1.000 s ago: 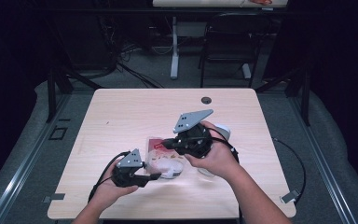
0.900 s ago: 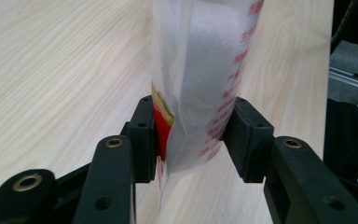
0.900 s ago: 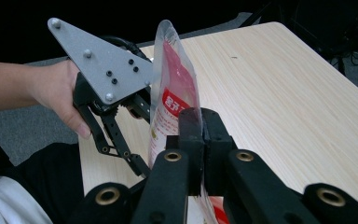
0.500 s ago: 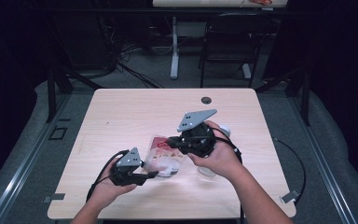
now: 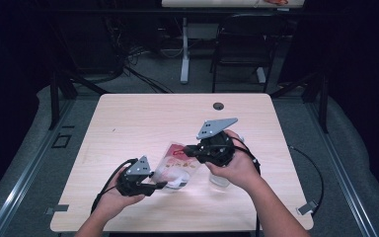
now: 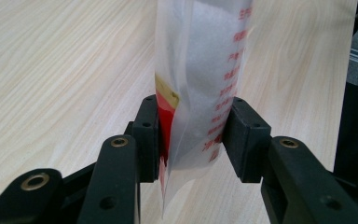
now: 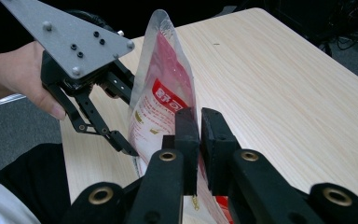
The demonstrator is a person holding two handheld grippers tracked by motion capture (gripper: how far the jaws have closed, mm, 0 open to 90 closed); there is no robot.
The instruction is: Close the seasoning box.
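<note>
Glossy translucent plastic pouch (image 6: pixel 200 88) with red print, on a matt, pale wood-grain table (image 5: pixel 143 118).

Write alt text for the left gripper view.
Two black jaws of the left gripper squeeze a clear plastic bag with red print, which stands upright between them. Behind it lies a pale wooden table.

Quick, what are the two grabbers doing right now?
Left gripper: closed on the plastic bag.
Right gripper: pinched shut on the bag's edge.
</note>
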